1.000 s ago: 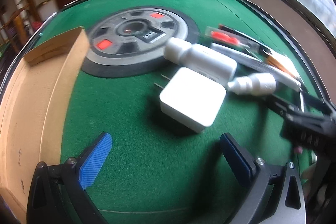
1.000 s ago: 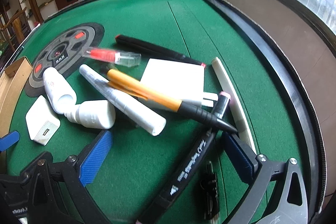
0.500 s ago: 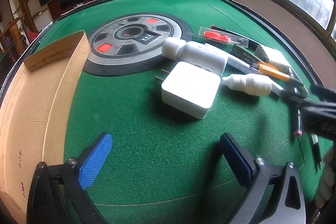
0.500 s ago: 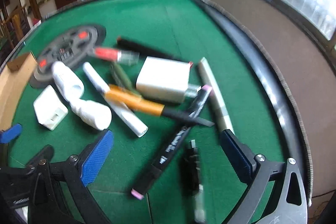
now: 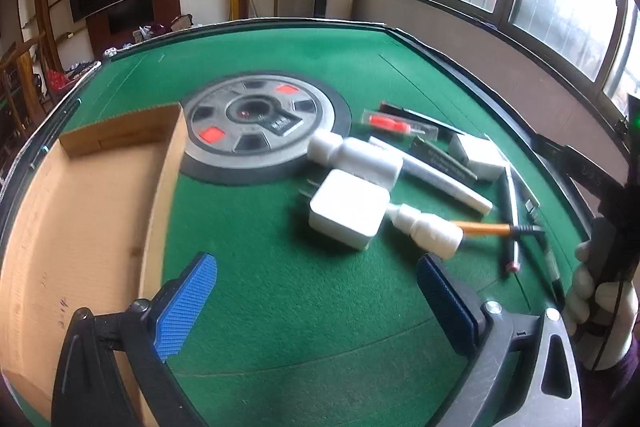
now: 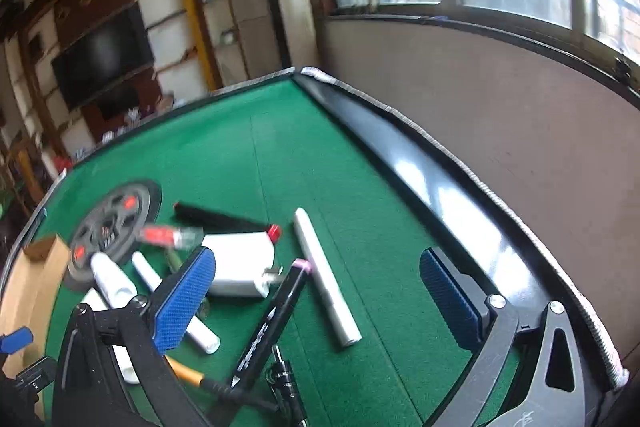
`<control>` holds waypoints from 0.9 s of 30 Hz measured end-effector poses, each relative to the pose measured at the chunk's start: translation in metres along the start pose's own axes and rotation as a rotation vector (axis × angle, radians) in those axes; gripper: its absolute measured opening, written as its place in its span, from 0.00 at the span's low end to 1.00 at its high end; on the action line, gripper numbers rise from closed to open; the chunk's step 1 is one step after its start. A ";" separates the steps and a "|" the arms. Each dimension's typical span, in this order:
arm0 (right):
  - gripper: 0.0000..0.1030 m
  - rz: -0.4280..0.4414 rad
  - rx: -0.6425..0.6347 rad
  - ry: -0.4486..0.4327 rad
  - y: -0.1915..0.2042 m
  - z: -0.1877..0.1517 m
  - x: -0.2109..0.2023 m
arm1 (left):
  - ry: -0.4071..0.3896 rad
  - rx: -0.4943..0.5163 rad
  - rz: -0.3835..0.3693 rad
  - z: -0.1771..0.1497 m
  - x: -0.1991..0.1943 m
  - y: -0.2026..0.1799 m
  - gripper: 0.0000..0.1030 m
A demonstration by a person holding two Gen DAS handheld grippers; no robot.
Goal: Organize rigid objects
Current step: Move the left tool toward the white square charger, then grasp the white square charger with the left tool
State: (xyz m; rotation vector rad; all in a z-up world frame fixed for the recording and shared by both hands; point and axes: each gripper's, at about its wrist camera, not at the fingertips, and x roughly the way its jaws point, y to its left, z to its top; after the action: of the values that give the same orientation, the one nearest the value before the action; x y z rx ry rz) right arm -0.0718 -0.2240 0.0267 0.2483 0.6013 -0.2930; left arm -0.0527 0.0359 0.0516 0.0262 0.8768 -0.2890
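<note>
The left tongs (image 5: 316, 297) hang open above the green table (image 5: 280, 327), holding nothing, blue pads spread wide. Taking the grey disc (image 5: 256, 131) set in the table as the landmark: a cardboard box (image 5: 80, 211) lies just left of it, one wall touching its rim. A white bottle (image 5: 356, 157) lies with its cap on the disc's right edge. Just nearer than the bottle sits a white charger (image 5: 348, 213), prongs pointing towards the box, and a smaller bottle (image 5: 426, 229) lies touching the charger's right side. Farther right of the disc is a heap: a red-filled clear case (image 5: 394, 123), a white marker (image 5: 444, 181), a second charger (image 5: 476, 157), an orange pen (image 5: 484, 228) and a black marker (image 5: 510, 227) with a pink end. The right tongs (image 6: 316, 301) are also open and empty, raised over this heap; below them lie the black marker (image 6: 276, 319), a white stick (image 6: 324, 275) and the second charger (image 6: 240, 263), all well right of the disc (image 6: 112, 223). A gloved hand (image 5: 600, 303) grips the right tool's handle at the left view's edge.
</note>
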 end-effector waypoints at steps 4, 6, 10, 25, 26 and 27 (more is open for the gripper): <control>0.99 -0.008 -0.001 -0.027 -0.005 0.003 -0.004 | 0.002 -0.011 0.013 0.018 0.017 -0.001 0.98; 0.99 -0.006 -0.015 -0.034 -0.003 0.004 -0.005 | 0.018 0.024 0.020 0.023 0.032 -0.008 0.98; 0.99 -0.007 -0.026 -0.044 -0.001 0.004 -0.007 | 0.082 0.064 -0.029 0.027 0.057 -0.020 0.82; 0.99 0.017 -0.062 -0.014 0.009 -0.001 -0.002 | 0.048 0.075 -0.055 0.014 0.037 -0.027 0.53; 0.99 0.019 -0.072 -0.010 0.012 -0.002 -0.001 | 0.039 0.074 -0.053 0.011 0.029 -0.026 0.52; 0.99 0.022 -0.082 -0.005 0.015 -0.003 0.000 | 0.035 0.072 -0.053 0.009 0.025 -0.025 0.51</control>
State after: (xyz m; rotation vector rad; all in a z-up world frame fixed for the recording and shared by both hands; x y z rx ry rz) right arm -0.0683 -0.2094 0.0267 0.1754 0.6041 -0.2472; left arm -0.0378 0.0050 0.0408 0.0753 0.9023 -0.3701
